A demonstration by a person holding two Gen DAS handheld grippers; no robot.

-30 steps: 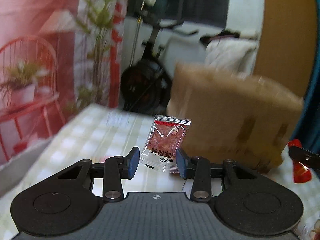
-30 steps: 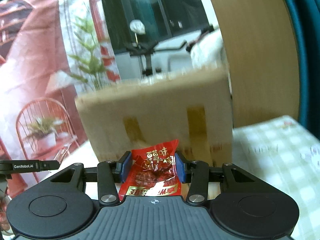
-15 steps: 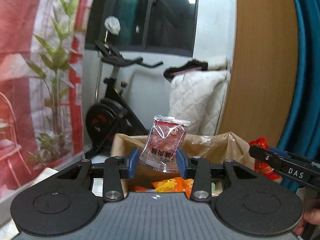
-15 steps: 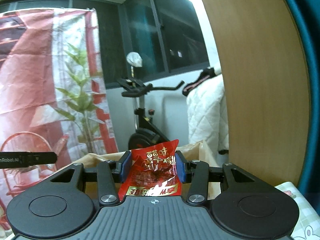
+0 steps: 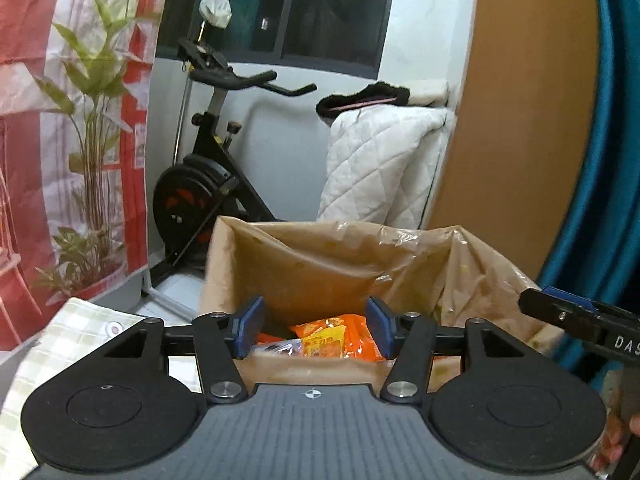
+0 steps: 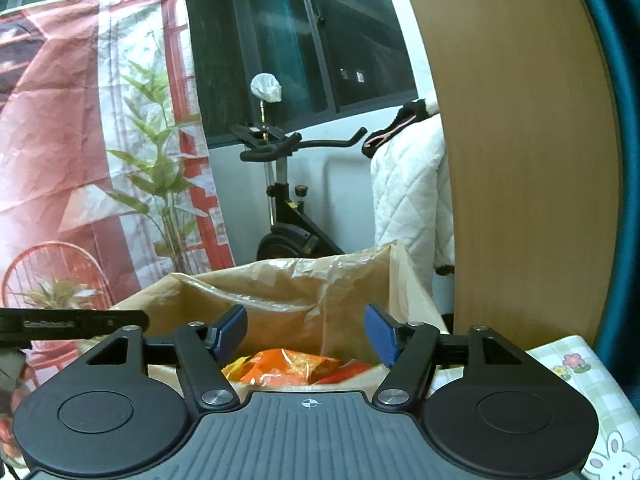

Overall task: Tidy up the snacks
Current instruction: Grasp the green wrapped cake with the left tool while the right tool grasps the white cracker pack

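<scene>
Your left gripper (image 5: pixel 316 332) and right gripper (image 6: pixel 306 335) hover wide open, empty, above the lined cardboard box (image 5: pixel 320 256) of snack packets (image 5: pixel 332 338); next, fetch more.

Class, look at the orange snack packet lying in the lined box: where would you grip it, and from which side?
Grip the orange snack packet by its crinkled upper edge, coming straight down through the open top of the box. It lies low between tall lined walls, so a sideways approach looks blocked.
</scene>
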